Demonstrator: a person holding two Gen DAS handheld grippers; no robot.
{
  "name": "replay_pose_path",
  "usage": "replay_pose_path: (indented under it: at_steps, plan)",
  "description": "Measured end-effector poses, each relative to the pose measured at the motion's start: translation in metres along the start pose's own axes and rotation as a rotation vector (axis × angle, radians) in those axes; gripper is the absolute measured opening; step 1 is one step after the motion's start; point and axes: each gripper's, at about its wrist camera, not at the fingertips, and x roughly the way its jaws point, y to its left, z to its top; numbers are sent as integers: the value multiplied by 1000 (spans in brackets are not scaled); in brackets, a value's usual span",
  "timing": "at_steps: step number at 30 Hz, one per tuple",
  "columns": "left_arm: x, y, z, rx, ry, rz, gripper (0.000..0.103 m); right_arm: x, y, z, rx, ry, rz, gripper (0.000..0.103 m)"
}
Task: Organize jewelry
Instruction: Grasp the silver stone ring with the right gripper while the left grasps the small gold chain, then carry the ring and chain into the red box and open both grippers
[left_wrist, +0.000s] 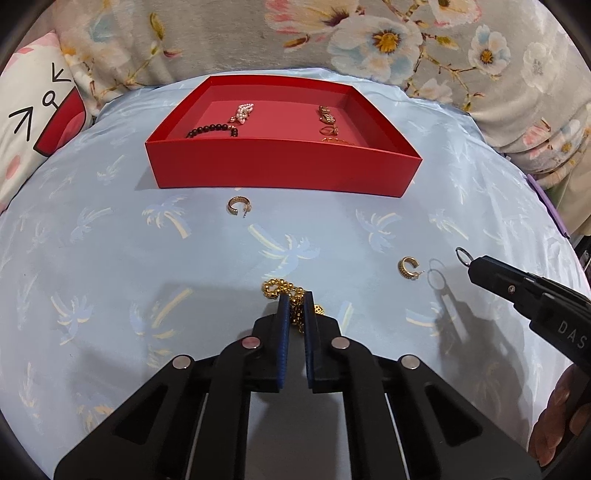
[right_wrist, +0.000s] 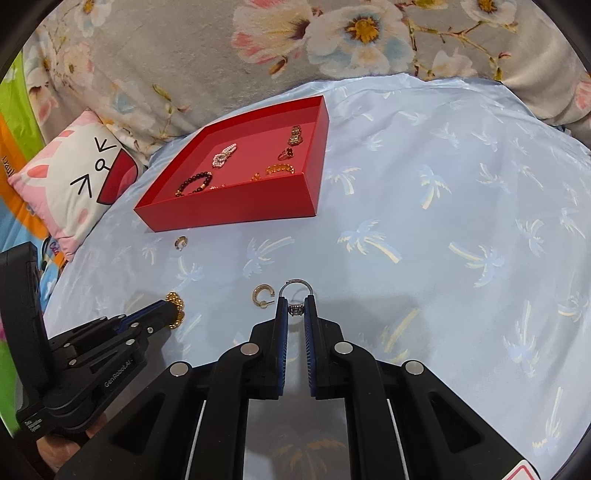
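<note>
several pieces already lie in the shallow red cardboard tray (left_wrist: 280, 168): a dark beaded bracelet (left_wrist: 210, 130), a pearl piece, gold rings. the left gripper (left_wrist: 295, 304) pinches a gold beaded chain (left_wrist: 279, 287) on the pale blue palm-print bedsheet (left_wrist: 110, 258); the right gripper (right_wrist: 295, 308) pinches a thin silver ring (right_wrist: 295, 291). two gold hoop earrings (left_wrist: 408, 267) remain on the sheet.

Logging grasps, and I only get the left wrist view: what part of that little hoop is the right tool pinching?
Observer: The right tool clamps the silver ring by its stone setting; the hoop sticks out ahead.
Operator: Anything hidden behind the tray's front wall?
Observer: A gold beaded bracelet lies just behind the front wall of the red tray.
Operator: And my left tool's grip?
Observer: Side on, the gold bead chain bulges out on both sides of the left tool.
</note>
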Motion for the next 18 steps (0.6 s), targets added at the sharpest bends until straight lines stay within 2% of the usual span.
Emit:
replay_pose_path:
  at_steps: [6,18]
  plan:
    - [-14,3,2,-32,-8,-43,5,-11,4,0,-3,-15,18,8]
    - [-75,10,32,-53,-109,-101,5,-40,19,13,-29,-75,64,8]
